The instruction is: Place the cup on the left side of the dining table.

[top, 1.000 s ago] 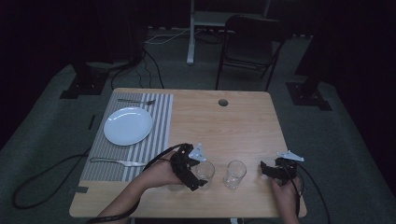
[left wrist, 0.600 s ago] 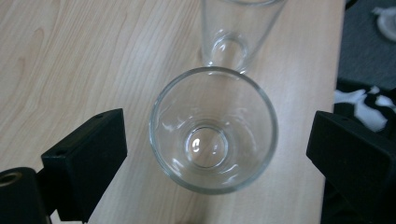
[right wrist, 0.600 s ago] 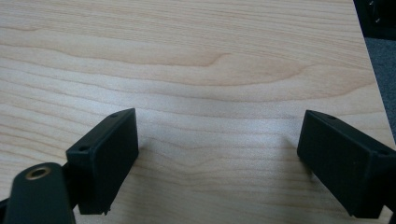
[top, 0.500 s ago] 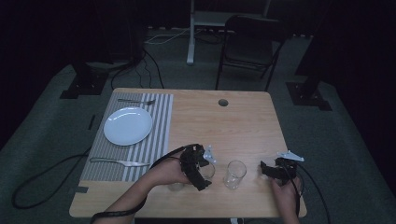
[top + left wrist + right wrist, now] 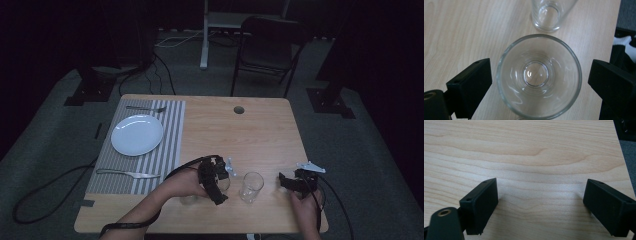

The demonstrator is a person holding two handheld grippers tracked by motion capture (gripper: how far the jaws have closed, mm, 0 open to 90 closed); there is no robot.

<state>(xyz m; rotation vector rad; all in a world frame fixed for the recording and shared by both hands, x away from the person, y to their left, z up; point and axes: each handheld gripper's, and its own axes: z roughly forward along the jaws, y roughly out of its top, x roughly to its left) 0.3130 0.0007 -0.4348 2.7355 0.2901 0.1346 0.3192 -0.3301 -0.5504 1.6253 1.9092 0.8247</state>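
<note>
A clear drinking glass (image 5: 539, 77) stands upright on the wooden table (image 5: 250, 135), and I look straight down into it. My left gripper (image 5: 540, 80) straddles it from above. Its jaws have just been closing a little, but a narrow gap remains on each side of the rim, so the pads are not pressing. A second empty glass (image 5: 547, 15) stands just beyond it (image 5: 251, 186). In the high view the left gripper (image 5: 219, 184) covers most of the first glass. My right gripper (image 5: 540, 202) rests open near the table's right front corner (image 5: 295, 181), with bare wood between its jaws.
A white plate (image 5: 137, 134) lies on a striped placemat (image 5: 167, 145) at the left, with a fork (image 5: 145, 108) behind it and a knife (image 5: 127, 173) in front. A cable hole (image 5: 239, 109) sits at the table's back. A chair (image 5: 270, 45) stands beyond the table.
My left hand and gripper have shifted slightly to the right, closer to the second glass. The right gripper has stayed where it was.
</note>
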